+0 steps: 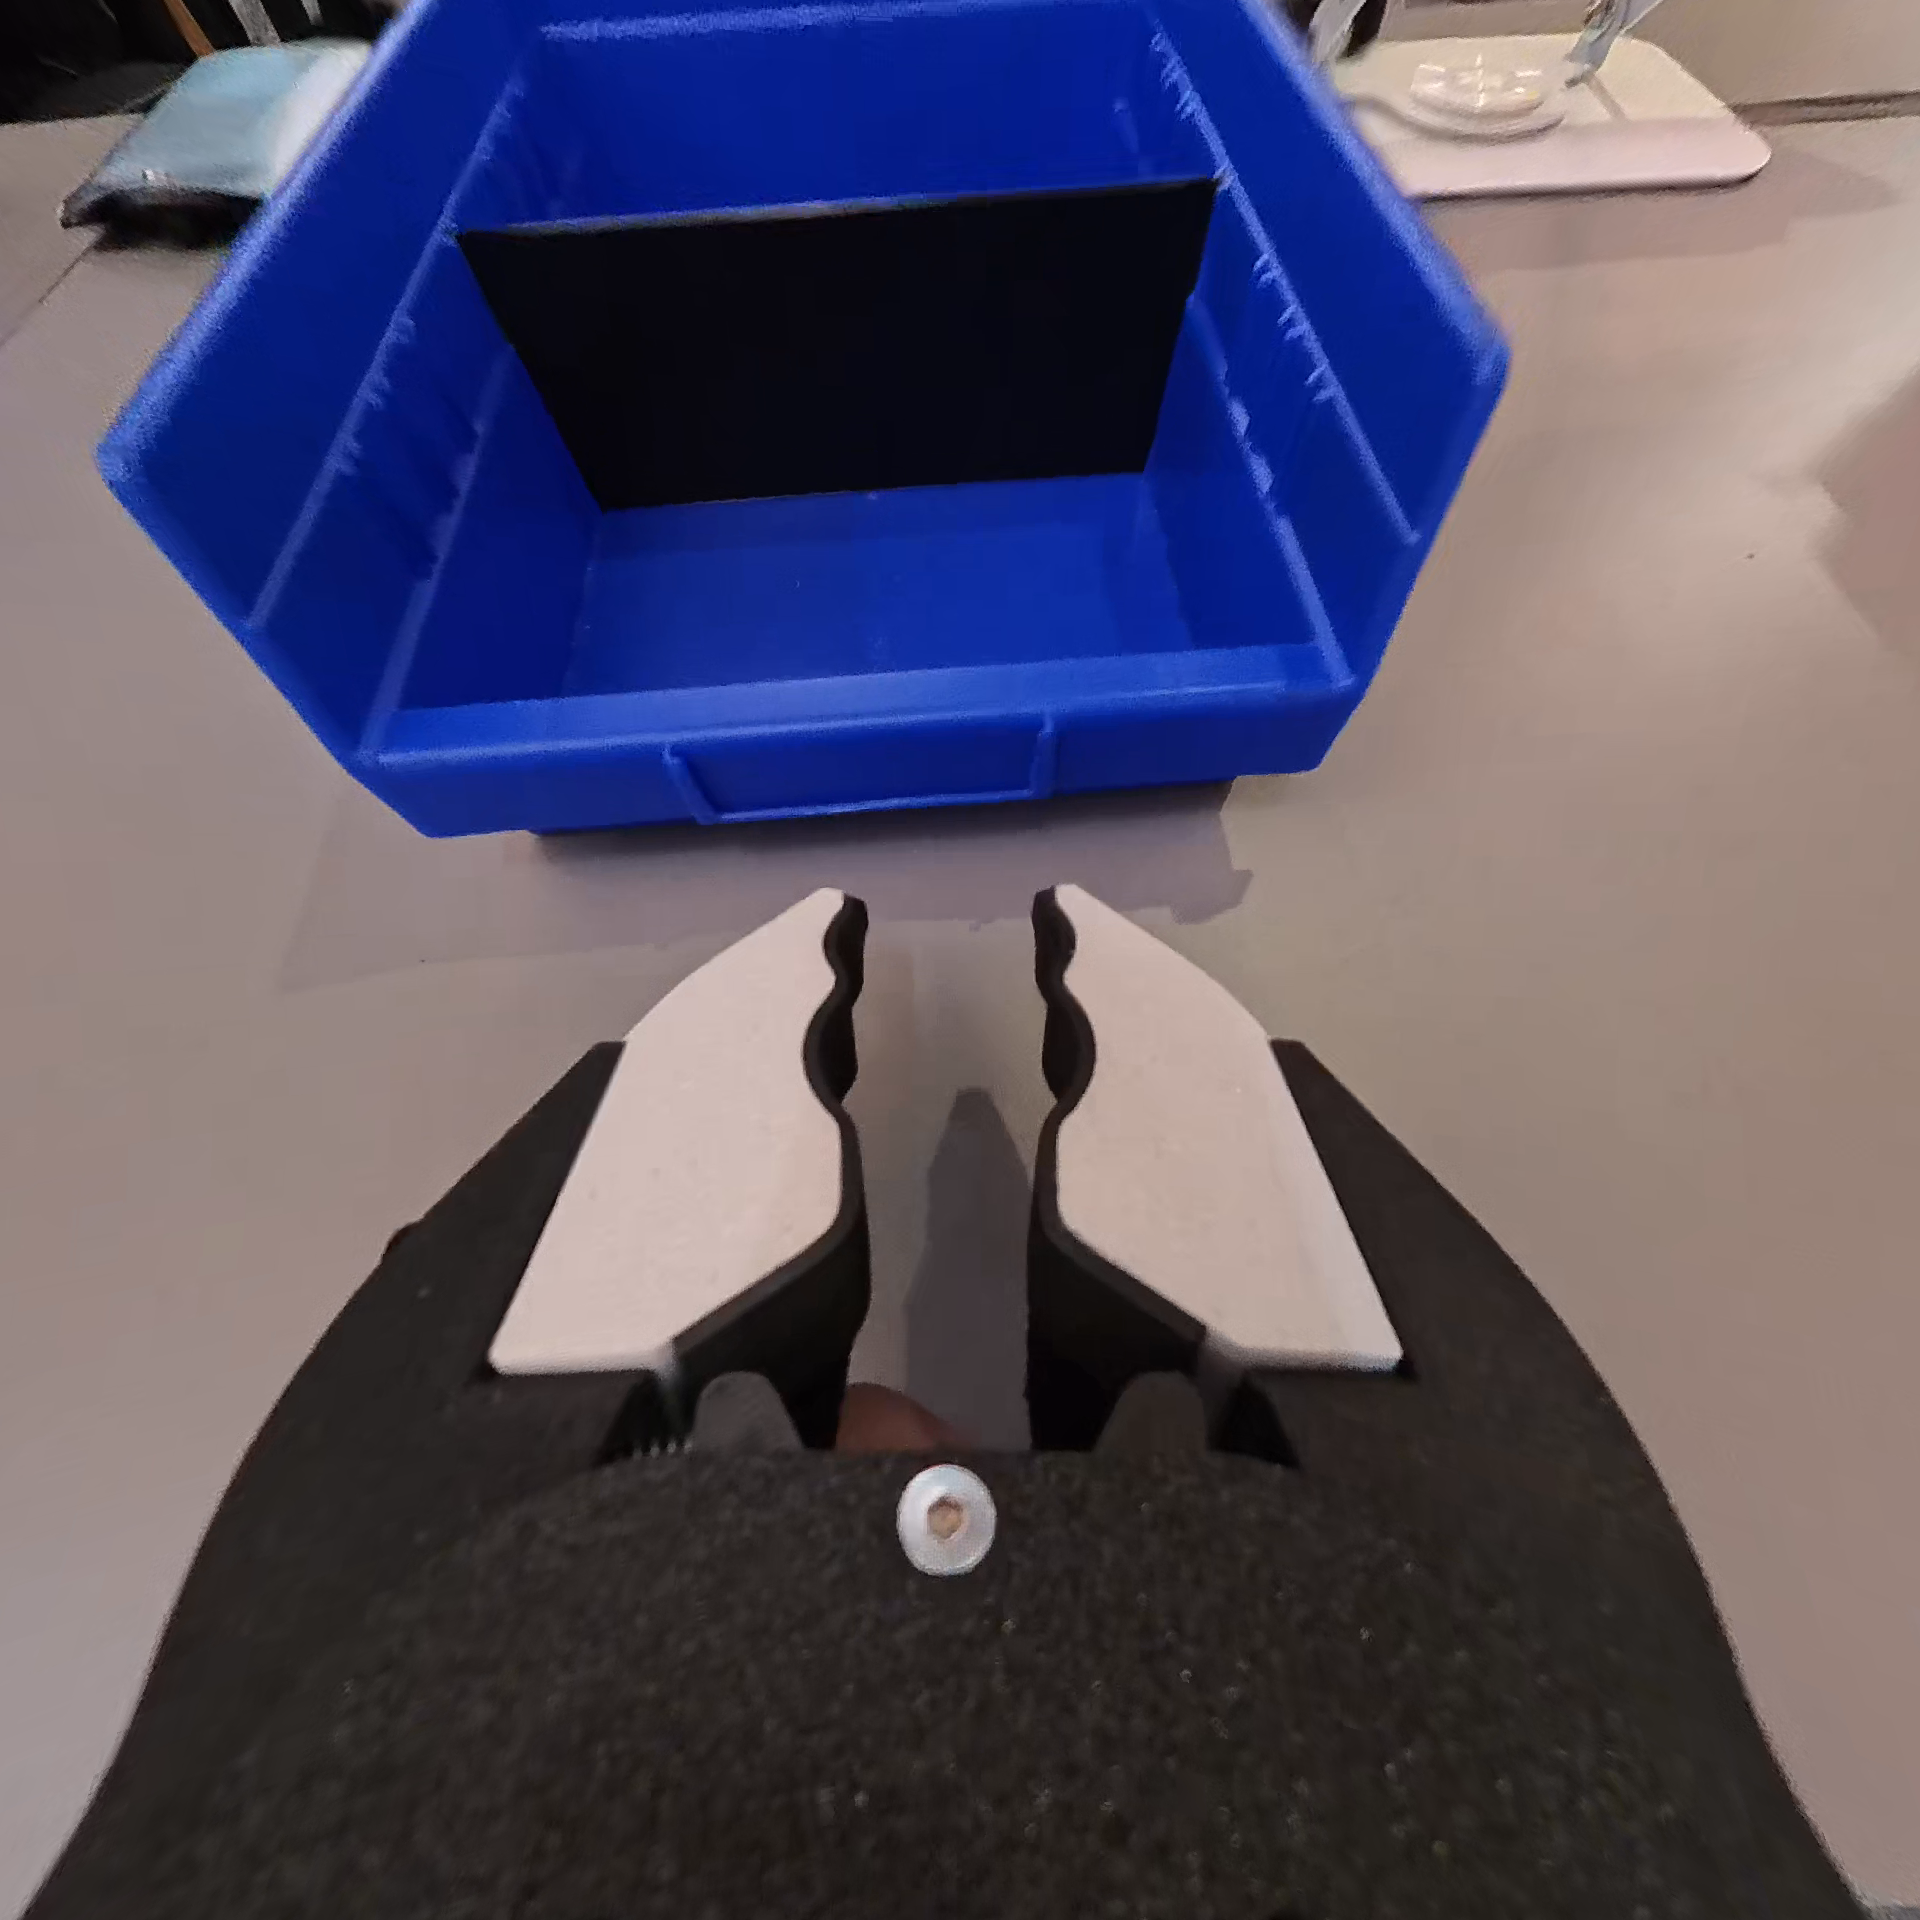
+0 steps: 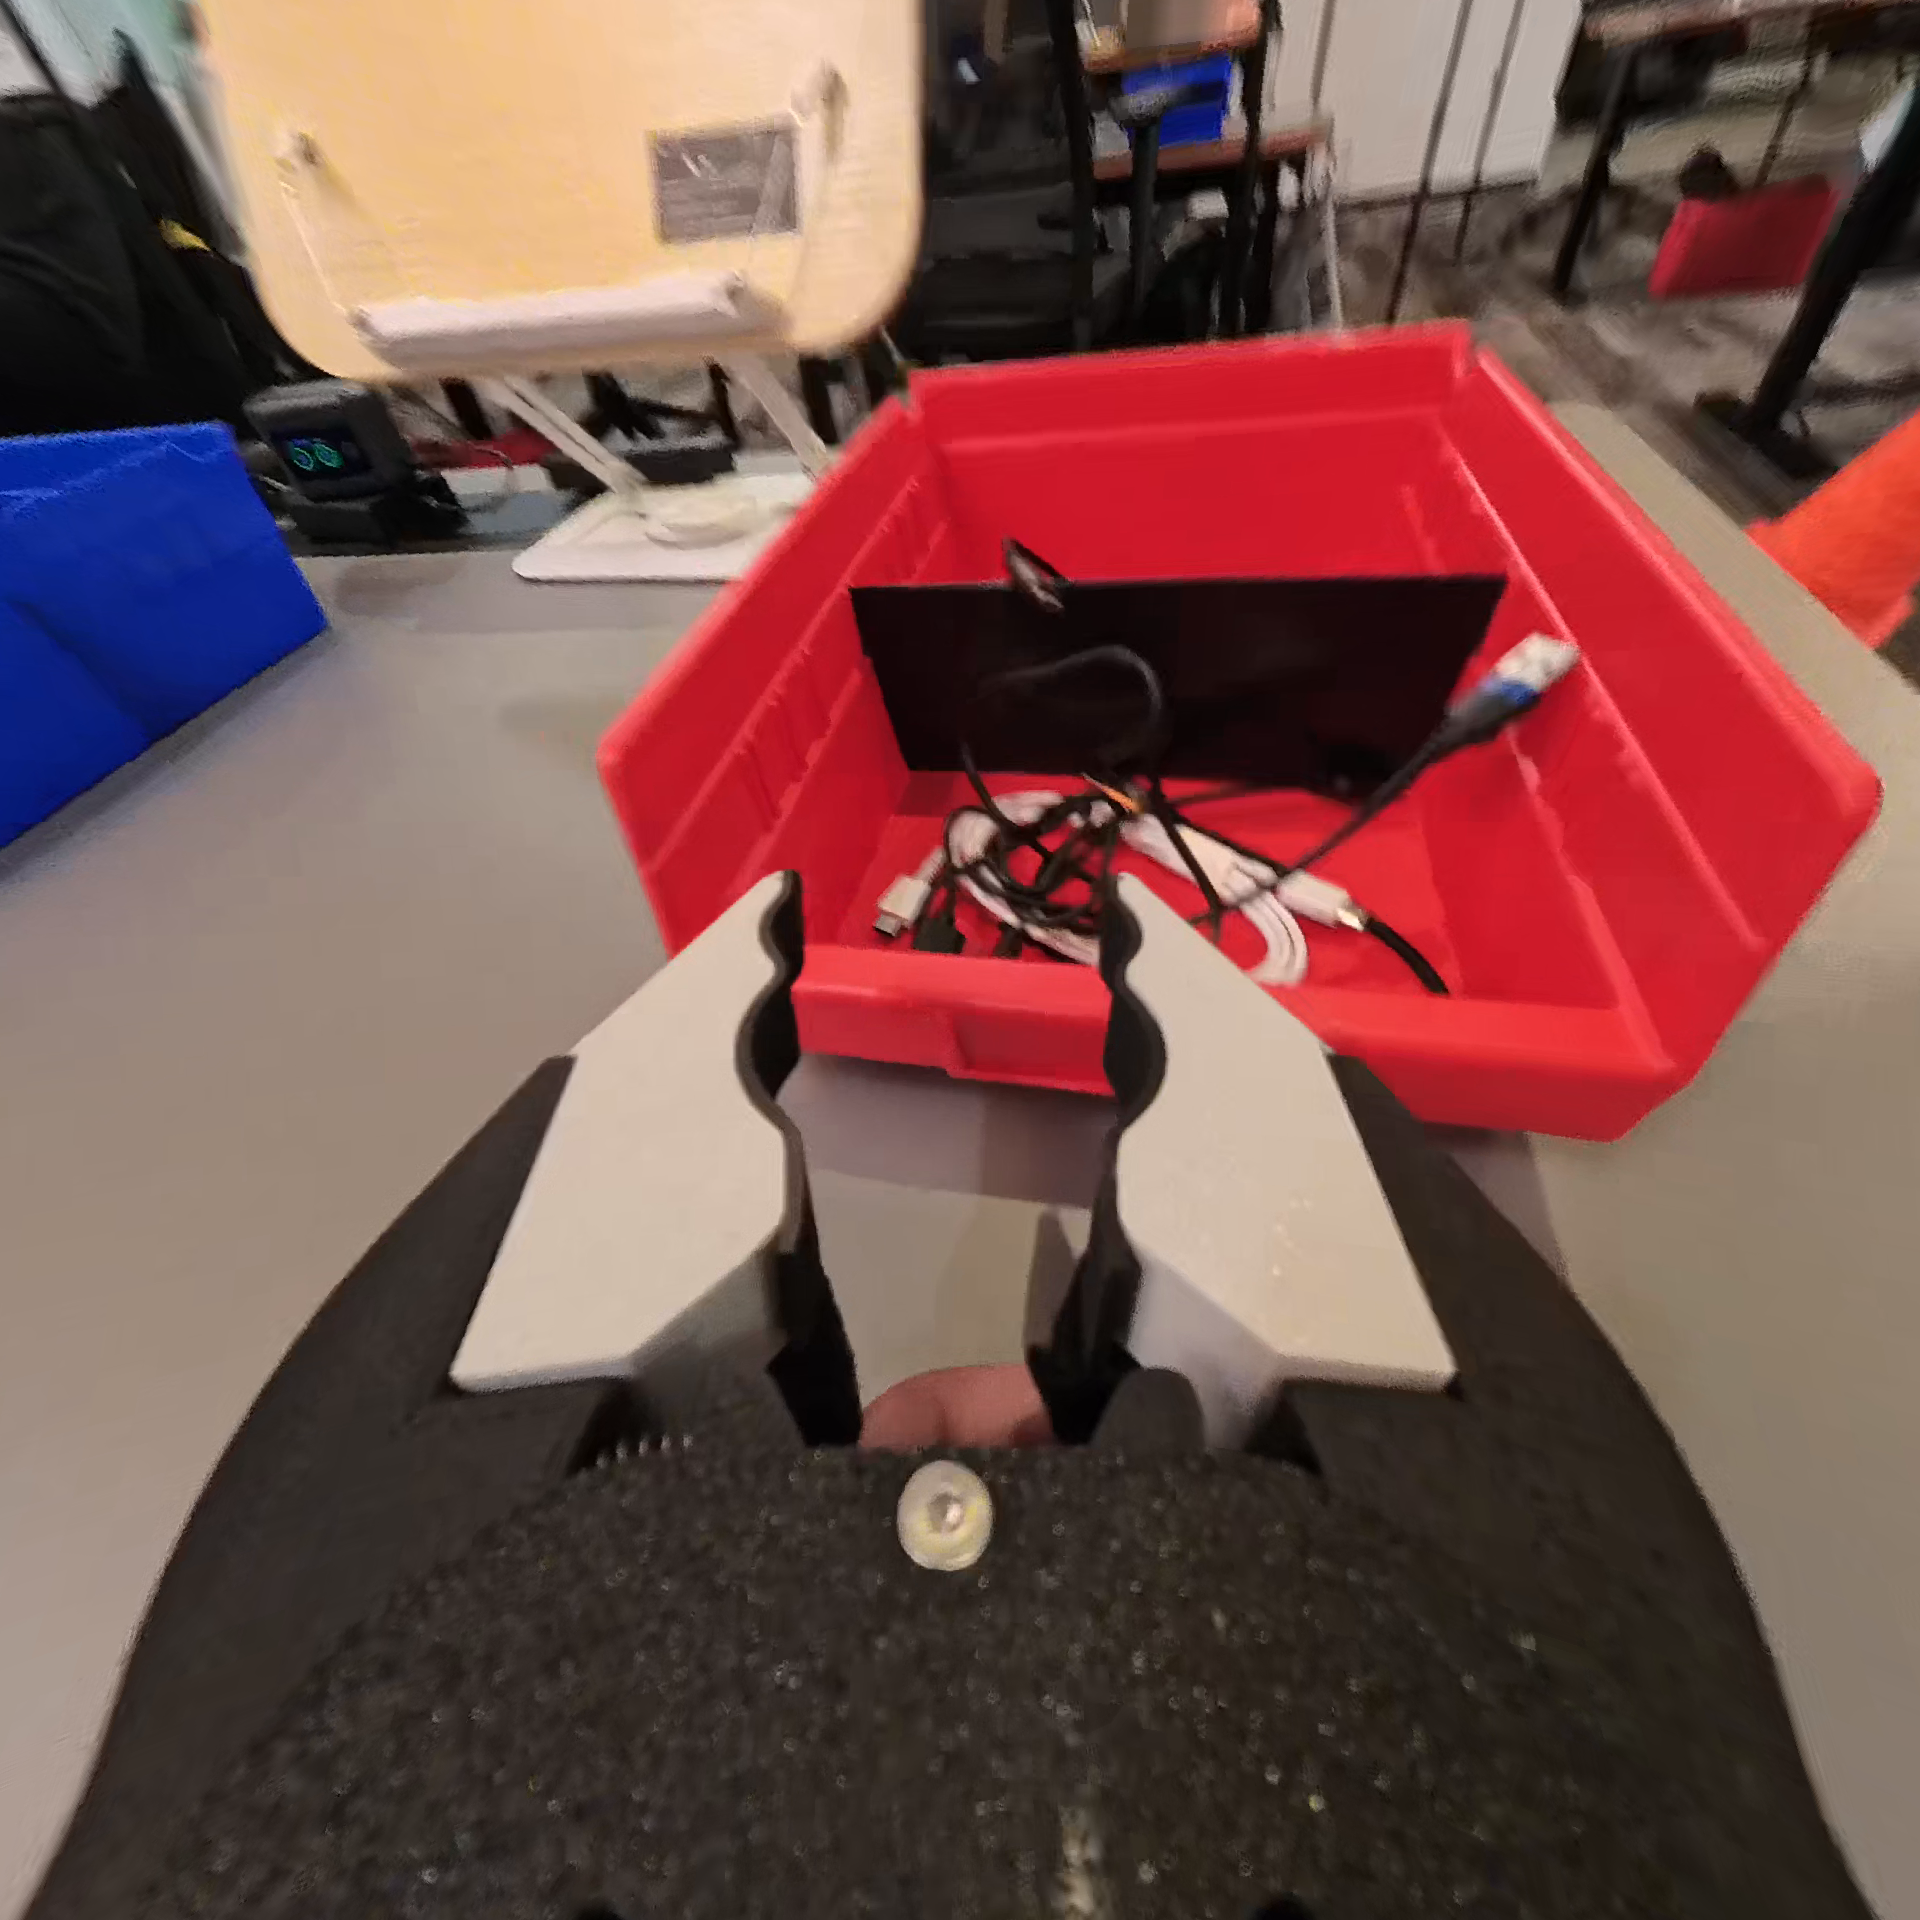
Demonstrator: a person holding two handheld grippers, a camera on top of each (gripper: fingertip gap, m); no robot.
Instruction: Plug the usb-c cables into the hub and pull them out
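Left tool point(image 1: 950, 914) parted, right tool point(image 2: 951, 909) parted, tangled cables point(image 2: 1091, 873), glossy red bin point(image 2: 1714, 831)

A black divider point(image 2: 1174, 665) hides the red bin's point(image 2: 1714, 831) rear compartment.

Soft indoor light, blurred wide-angle edges

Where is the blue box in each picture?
Left wrist view: the blue bin fills the upper middle, straight ahead of the open left gripper, its front part bare.
Right wrist view: only a corner of the blue bin shows at the left edge, left of the red bin.
Shared landmark: the grey table under both.
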